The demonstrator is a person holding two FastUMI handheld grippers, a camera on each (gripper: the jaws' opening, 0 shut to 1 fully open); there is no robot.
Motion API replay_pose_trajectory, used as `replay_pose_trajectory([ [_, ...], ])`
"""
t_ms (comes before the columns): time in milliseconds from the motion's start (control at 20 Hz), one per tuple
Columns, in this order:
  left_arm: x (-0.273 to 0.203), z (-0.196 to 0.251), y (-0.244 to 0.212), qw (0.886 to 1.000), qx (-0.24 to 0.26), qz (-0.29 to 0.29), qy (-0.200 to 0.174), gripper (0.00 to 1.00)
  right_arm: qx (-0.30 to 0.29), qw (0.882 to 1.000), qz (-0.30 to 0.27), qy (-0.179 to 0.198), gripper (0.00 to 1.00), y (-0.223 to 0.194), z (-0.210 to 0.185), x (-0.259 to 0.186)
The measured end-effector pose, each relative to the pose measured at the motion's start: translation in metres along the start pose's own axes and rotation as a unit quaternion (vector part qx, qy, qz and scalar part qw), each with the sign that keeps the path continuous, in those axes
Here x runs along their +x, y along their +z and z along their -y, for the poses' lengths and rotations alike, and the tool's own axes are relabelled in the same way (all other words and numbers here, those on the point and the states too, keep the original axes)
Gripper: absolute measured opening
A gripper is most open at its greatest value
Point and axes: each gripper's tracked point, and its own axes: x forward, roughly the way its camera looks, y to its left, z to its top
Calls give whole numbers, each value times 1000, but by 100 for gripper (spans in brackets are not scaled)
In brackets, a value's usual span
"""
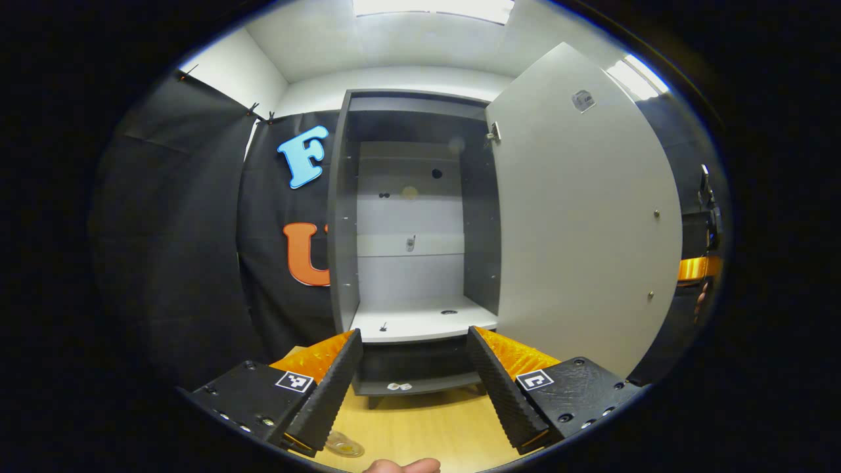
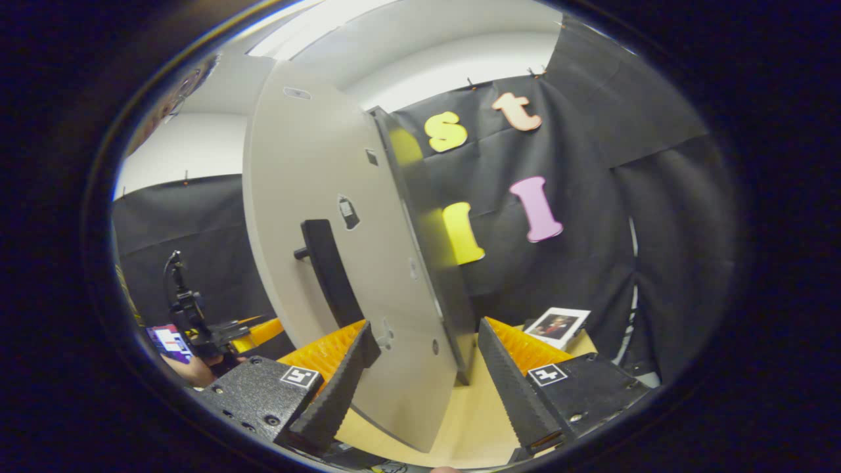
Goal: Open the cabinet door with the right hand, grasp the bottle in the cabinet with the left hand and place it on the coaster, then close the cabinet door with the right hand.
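The grey cabinet stands with its door swung wide to the right. Its white bottom shelf is bare apart from small fittings. My left gripper is open in front of the shelf, nothing between its fingers. A small clear round thing lies on the wooden table just below the left finger; what it is I cannot tell. In the right gripper view the door shows edge-on with its black handle. My right gripper is open, and the door's lower edge lies in line between its fingers.
The wooden table runs under the cabinet. A small framed picture stands on the table right of the door. A hand holding a gripper shows left of the door. A fingertip pokes in at the bottom edge.
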Motion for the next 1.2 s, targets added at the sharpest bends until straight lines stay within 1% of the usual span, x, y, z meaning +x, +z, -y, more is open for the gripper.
replay_pose_trajectory([
  [50, 4, 7, 0, 1000, -4, -8, 2, 96, -3, 1000, -1, 17, 97, 4, 1, 3],
  [100, 4, 8, -4, 1000, -5, -22, 13, 96, -4, 999, -4, 35, 100, 5, 0, 7],
  [150, 1, 14, -5, 999, -5, -35, 24, 100, 2, 998, -9, 55, 98, 2, -5, 11],
  [200, -1, 16, -7, 999, -6, -41, 35, 96, 12, 997, -5, 70, 99, 2, -6, 13],
  [250, -1, 16, -7, 998, -7, -45, 48, 96, 19, 996, -10, 87, 98, -1, -9, 16],
  [350, -3, 12, -7, 997, -9, -50, 62, 96, 45, 992, -20, 115, 98, -4, -18, 21],
  [400, -4, 7, -6, 996, -4, -52, 71, 96, 59, 990, -29, 129, 93, -8, -26, 25],
  [450, -2, 6, -4, 996, -4, -50, 71, 96, 74, 986, -40, 145, 98, -13, -38, 28],
  [500, 2, 6, -3, 997, -9, -46, 66, 96, 87, 983, -46, 156, 97, -15, -49, 35],
  [550, 7, 3, 0, 997, -12, -44, 62, 97, 94, 980, -52, 165, 96, -18, -59, 41],
  [700, 11, -19, 4, 997, -16, -37, 61, 96, 82, 979, -59, 179, 96, -23, -84, 63],
  [800, 12, -42, 7, 997, -9, -31, 70, 96, 90, 975, -69, 192, 96, -29, -108, 78],
  [950, 11, -68, 2, 996, -21, -31, 79, 96, 83, 971, -84, 207, 96, -37, -137, 94],
  [1000, 9, -79, 0, 995, -21, -34, 88, 96, 75, 971, -87, 210, 92, -38, -143, 104],
  [1050, 6, -89, -1, 995, -14, -36, 97, 96, 70, 969, -91, 219, 96, -38, -150, 110],
  [1100, 5, -97, 0, 994, -9, -31, 104, 97, 67, 966, -98, 230, 96, -40, -159, 118],
  [1200, 5, -108, -3, 994, -7, -31, 107, 95, 58, 964, -105, 236, 96, -41, -168, 130],
])
